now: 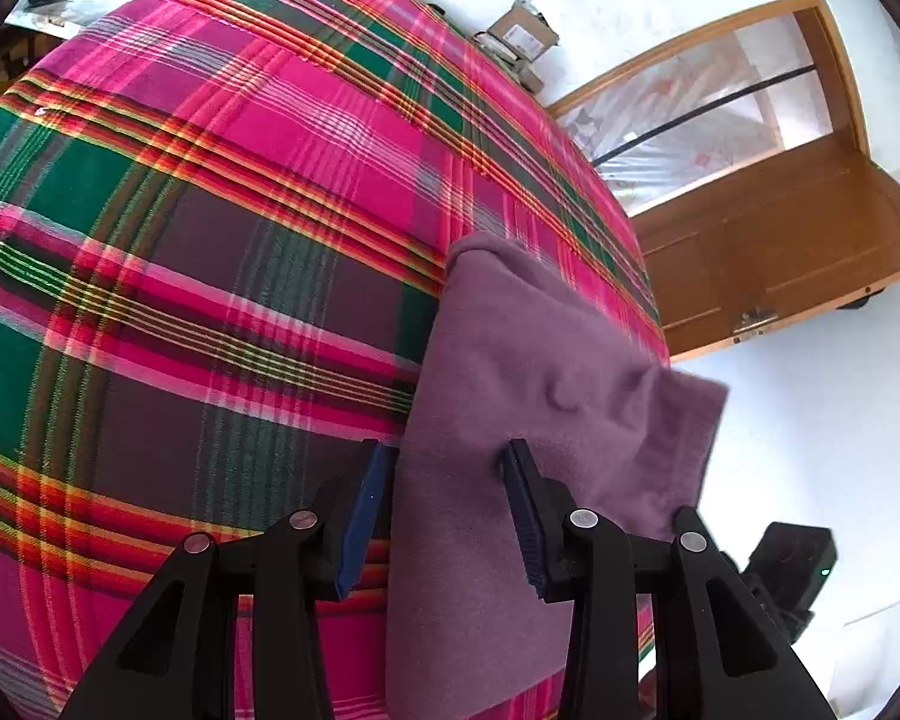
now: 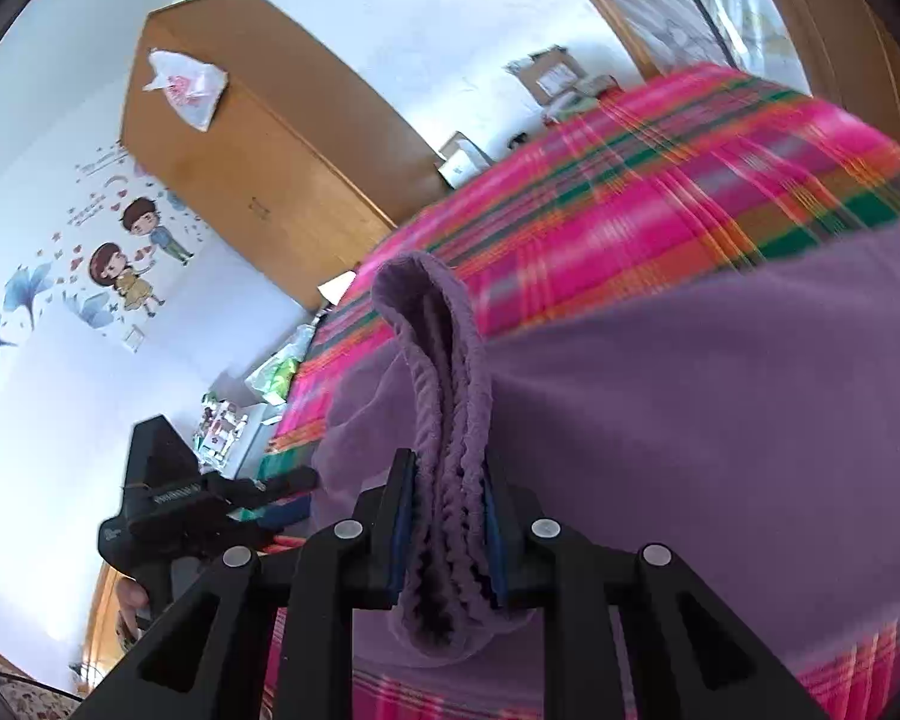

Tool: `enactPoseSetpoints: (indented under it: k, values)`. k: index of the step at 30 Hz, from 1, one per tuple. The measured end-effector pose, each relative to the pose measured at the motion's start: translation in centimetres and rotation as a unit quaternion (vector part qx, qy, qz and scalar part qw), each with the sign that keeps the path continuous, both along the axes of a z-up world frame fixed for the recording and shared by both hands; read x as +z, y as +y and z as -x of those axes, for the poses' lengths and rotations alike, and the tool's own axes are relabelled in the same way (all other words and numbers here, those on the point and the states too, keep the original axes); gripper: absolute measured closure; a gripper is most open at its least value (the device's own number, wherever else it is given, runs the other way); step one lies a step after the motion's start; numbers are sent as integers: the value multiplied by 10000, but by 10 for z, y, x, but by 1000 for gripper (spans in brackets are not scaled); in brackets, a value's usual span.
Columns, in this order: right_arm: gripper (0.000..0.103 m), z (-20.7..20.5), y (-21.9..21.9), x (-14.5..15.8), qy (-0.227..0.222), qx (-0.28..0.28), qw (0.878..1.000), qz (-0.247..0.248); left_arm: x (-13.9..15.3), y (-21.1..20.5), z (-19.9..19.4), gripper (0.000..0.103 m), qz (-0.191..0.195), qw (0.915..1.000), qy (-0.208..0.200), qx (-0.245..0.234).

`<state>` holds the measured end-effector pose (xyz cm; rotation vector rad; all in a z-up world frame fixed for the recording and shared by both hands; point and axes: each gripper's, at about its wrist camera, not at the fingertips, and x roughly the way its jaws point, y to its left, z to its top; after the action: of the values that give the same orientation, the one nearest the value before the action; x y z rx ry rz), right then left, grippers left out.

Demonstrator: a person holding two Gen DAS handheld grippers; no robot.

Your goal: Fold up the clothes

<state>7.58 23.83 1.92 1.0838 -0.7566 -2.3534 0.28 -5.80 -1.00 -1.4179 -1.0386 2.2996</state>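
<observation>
Right gripper [image 2: 447, 516]: clenched on a bunched, ribbed edge of the purple garment [image 2: 690, 420], its two blue pads pressing the folds from either side; it points forward and downward over the bed.
Left gripper [image 1: 450, 510]: jaws apart, both blue pads visible, angled down toward the bed; purple cloth lies in the gap between them, but the pads do not press it, so nothing is gripped.
Left gripper seen from the right wrist [image 2: 210, 504]: black body low and to the left of the right gripper, with part of a hand [image 2: 129, 600] below it.
Purple garment, left wrist view [image 1: 540, 390]: one piece, lying flat on the bed straight ahead of the left gripper and running under its jaws, with a folded corner at the far end and another corner reaching right past the bed's edge.
Purple garment, right wrist view: a loop of its edge stands up just ahead of the closed jaws; the rest spreads right of the gripper.
Bedspread [image 1: 210, 210]: one, pink, green and orange plaid, beneath the garment and filling the space ahead and left of the left gripper.
Wardrobe [image 2: 258, 168]: one, brown wood, far ahead and left of the right gripper, one plastic bag [image 2: 186, 87] hanging on it.
Door [image 1: 780, 240]: one, wooden, far right of the left gripper.
Cardboard boxes [image 1: 522, 33]: several beyond the bed; exact count unclear.
</observation>
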Motion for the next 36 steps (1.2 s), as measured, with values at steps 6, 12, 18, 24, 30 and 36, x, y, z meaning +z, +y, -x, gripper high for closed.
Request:
enactPoseSetpoints:
  k: [6, 12, 18, 24, 30, 36]
  values:
    - [78, 2, 11, -21, -280, -214, 9994, 74, -2, 2, 1, 61, 86, 9999, -79, -12]
    - [70, 6, 11, 0, 176, -511, 9959, -720, 0, 2, 1, 61, 101, 9999, -39, -19]
    - [68, 26, 1, 24, 638, -259, 9920, -1057, -2, 4, 2, 61, 116, 9999, -79, -51]
    - [70, 63, -21, 17, 415, 239, 9922, -1155, -3, 7, 2, 61, 134, 9998, -80, -107]
    - [97, 66, -7, 14, 451, -185, 9946, -918, -3, 6, 3, 61, 103, 9998, -76, -129]
    - [96, 73, 10, -6, 9, -493, 9961, -731, -4, 5, 3, 61, 68, 9998, -36, -174]
